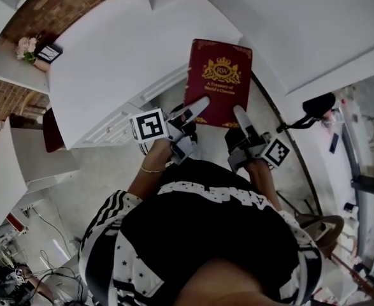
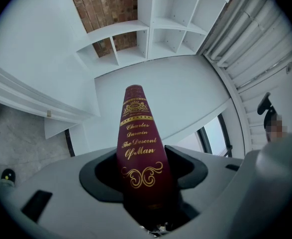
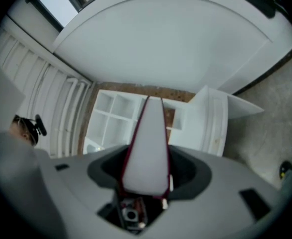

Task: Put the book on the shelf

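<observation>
Head view showed the dark red book (image 1: 217, 81) held up in the air in front of the person, with its gold-printed cover facing up. The left gripper (image 1: 199, 106) had its jaws clenched on the book's near left corner, at the spine. The right gripper (image 1: 239, 115) had its jaws clenched on the near right corner, at the white page edges. Far ahead stood the white shelf (image 2: 150, 34), beside a brick wall (image 2: 103, 4).

Red brick wall (image 2: 106, 4) behind a white open-compartment shelving unit (image 2: 155, 34); white drawer-fronted counter (image 1: 97, 62) above pale speckled stone floor (image 1: 104, 171); dark-framed window (image 2: 213, 136) at right.
</observation>
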Motion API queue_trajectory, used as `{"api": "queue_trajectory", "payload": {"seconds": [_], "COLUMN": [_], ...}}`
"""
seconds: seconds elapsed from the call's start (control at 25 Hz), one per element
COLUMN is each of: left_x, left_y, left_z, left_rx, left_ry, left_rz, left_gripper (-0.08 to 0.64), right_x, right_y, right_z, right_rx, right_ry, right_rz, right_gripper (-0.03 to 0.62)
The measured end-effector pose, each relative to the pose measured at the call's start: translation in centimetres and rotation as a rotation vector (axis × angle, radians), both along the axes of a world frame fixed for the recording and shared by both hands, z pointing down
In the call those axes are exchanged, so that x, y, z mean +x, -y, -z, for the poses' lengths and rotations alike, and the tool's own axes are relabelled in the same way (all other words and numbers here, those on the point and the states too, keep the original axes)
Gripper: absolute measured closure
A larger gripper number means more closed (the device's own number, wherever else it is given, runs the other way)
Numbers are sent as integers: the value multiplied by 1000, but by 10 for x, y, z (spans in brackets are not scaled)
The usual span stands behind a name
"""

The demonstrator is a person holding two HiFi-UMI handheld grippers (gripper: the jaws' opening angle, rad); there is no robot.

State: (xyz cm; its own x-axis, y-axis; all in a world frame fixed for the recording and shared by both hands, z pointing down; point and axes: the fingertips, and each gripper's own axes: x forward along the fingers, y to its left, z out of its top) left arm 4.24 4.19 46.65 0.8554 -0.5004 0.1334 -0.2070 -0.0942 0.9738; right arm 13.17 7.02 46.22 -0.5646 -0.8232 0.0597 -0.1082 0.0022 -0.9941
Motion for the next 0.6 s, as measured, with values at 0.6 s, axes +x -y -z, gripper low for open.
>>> {"api": "queue_trajectory", "payload": {"seconds": [0.6], "left_x": [-13], "left_y": [73], "left_z": [-16], "left_rx": [-24], "left_ry": [-41], "left_rz": [-28], "left_gripper": [287], "right_x": [-16], "right_y": [70], "right_z": [-16], "right_rx": [-33], "right_ry": [-32], "right_rz": [-27], "right_gripper": [342]}}
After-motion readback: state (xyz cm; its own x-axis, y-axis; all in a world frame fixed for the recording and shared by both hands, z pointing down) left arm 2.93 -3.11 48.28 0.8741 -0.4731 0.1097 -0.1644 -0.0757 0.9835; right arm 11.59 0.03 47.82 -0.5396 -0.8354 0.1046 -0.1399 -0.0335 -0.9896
